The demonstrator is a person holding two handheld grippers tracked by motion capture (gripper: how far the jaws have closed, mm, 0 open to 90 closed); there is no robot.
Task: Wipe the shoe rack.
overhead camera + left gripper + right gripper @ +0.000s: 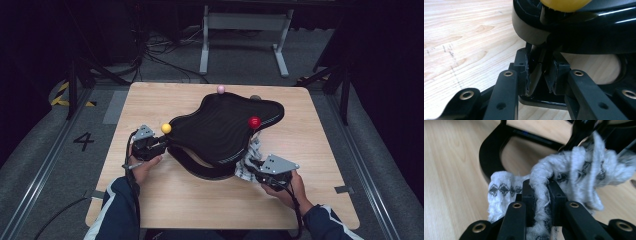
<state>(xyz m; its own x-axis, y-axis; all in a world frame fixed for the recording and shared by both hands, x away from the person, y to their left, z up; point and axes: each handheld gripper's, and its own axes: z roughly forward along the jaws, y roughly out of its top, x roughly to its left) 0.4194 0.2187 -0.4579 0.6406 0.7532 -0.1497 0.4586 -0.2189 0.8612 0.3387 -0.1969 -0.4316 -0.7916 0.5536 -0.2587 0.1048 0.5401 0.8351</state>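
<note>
A black wavy-edged tray lies on the wooden table, with a yellow ball at its left tip, a red ball on its right part and a pink ball at its far edge. My left gripper is shut on a thin black part of the tray's lower frame, just under the yellow ball; its pads pinch that part. My right gripper is shut on a white knitted cloth with black patterning, bunched against the tray's front right edge.
Under the tray runs a black looped base. A white metal stand and cables are on the floor beyond the table. The person's sleeves come in at the table's near edge.
</note>
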